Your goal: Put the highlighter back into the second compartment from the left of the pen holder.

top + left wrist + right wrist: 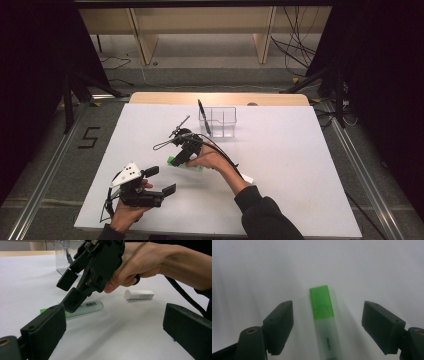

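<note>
Two grippers work over a white table (300, 165) whose far edge shows a wooden strip. Beyond it we see a grey floor, wooden furniture legs, loose cables and dark tripod stands at either side; a "5" is marked on the floor at the left.

On the table we note a clear plastic organiser (219, 121) near the far edge with a black pen (202, 116) standing tilted in it, a white cylinder (139, 294) near the right forearm, and a green-capped highlighter (323, 315) lying flat near the centre.

Our right gripper (181, 155) is held from above, the hand (210, 159) wrapped round its body, and it tilts down toward the table. In the right gripper view its jaws stand wide on either side of the highlighter, cap end pointing away, neither pad touching it. In the left gripper view one jaw sits just beside the highlighter's barrel.

Our left gripper (162, 180) rests low near the table's near-left corner, aimed at the right gripper, jaws wide apart with nothing between them.
</note>
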